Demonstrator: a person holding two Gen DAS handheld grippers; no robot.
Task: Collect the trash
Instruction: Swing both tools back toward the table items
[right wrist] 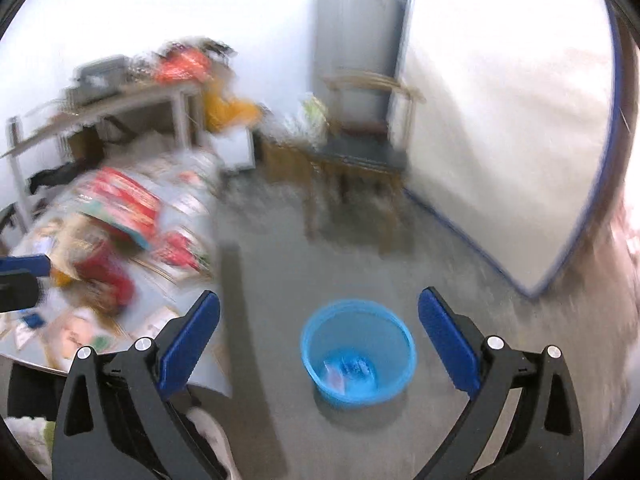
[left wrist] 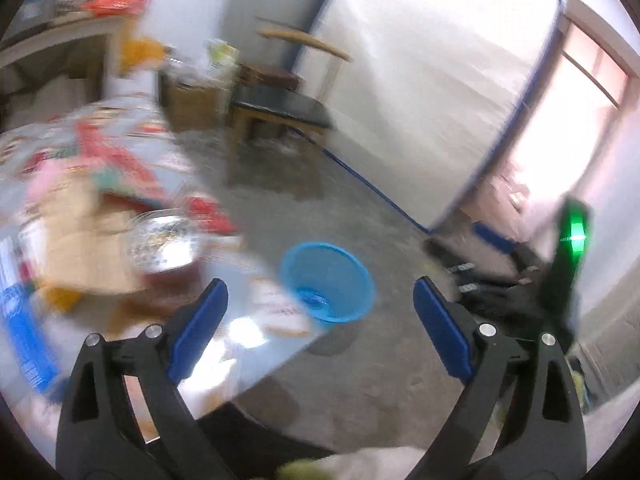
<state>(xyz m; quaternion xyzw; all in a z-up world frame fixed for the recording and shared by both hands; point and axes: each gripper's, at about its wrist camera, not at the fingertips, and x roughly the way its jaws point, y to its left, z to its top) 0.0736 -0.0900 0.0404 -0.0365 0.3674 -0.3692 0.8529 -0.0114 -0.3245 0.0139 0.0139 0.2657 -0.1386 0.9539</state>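
A blue plastic bin (right wrist: 312, 344) stands on the grey floor just off the table's corner. A crumpled wrapper (right wrist: 348, 372) lies at its bottom. My right gripper (right wrist: 320, 312) is open and empty, above and in front of the bin. My left gripper (left wrist: 320, 304) is also open and empty, over the table's corner, with the same bin (left wrist: 352, 280) beyond its fingers. The table (left wrist: 240, 336) carries blurred litter: red packets (left wrist: 120, 160), paper wrappers and a steel bowl (left wrist: 164, 240). A blue fingertip of the left gripper shows at the left edge of the right wrist view.
A wooden chair (right wrist: 360, 152) with a dark seat stands past the bin, in front of a grey cabinet (right wrist: 360, 32). A large white board (left wrist: 420, 100) with a blue edge leans at the right. A cluttered shelf bench (right wrist: 120, 100) is at the back left. Both views are motion-blurred.
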